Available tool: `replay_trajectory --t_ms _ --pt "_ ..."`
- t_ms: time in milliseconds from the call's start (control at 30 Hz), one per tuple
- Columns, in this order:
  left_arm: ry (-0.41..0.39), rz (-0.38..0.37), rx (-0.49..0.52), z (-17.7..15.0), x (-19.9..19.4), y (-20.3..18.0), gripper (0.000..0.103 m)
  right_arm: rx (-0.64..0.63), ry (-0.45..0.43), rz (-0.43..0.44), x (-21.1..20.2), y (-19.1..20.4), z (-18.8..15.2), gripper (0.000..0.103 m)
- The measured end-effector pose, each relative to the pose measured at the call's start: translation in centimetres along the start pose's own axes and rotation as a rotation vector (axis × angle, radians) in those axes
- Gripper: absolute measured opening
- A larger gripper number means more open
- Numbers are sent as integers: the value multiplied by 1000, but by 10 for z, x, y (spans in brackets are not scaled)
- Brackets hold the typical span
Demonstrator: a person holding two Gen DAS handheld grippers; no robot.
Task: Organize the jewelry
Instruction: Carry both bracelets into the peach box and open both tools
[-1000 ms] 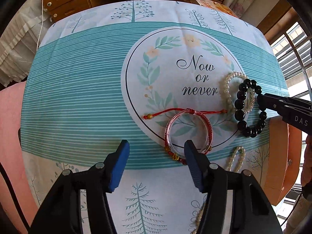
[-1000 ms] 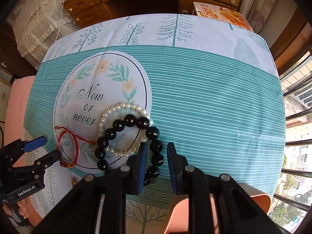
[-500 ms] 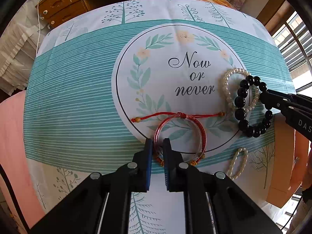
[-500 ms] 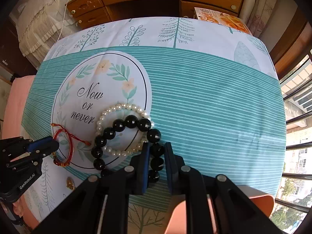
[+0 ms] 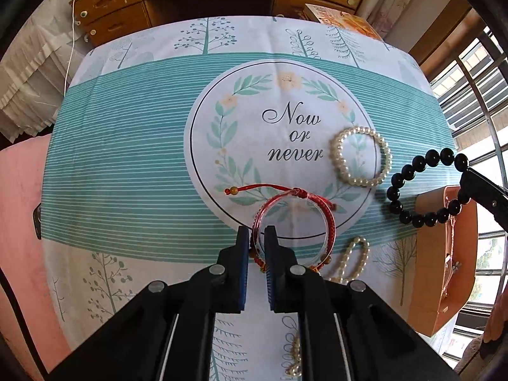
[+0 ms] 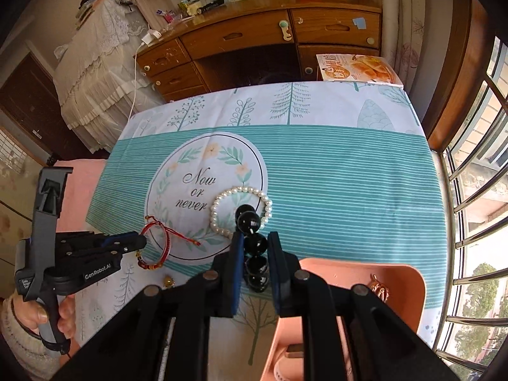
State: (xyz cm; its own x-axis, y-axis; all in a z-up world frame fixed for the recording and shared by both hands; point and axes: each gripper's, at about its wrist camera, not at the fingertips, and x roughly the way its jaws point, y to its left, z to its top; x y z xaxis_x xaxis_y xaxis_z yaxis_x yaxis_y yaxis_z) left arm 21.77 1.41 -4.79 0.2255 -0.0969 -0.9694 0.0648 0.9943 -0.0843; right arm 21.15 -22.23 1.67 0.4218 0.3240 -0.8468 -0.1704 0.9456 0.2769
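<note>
The right tongs [image 6: 255,247] pinched the heavy, slippery black bead bracelet [image 6: 252,241], dangling limp above the counter's [image 6: 349,184] near edge; the left tongs [image 5: 256,241] clamped the light red bangle's [image 5: 293,222] rigid rim.

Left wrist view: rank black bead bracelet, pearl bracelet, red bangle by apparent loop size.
1. black bead bracelet, but it hangs lifted off the cloth, nearer the camera, so unsure.
2-3. red bangle and pearl bracelet: look alike, not ranked.
</note>
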Motion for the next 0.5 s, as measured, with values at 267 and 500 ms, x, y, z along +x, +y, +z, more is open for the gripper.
replay_trajectory --t_ms 267,500 --pt "-66 -27 70 -14 -49 -38 7 22 -118 41 -65 -11 -20 15" --pt "-99 -69 164 -29 -75 -94 7 20 -162 8 -100 -28 -42 15"
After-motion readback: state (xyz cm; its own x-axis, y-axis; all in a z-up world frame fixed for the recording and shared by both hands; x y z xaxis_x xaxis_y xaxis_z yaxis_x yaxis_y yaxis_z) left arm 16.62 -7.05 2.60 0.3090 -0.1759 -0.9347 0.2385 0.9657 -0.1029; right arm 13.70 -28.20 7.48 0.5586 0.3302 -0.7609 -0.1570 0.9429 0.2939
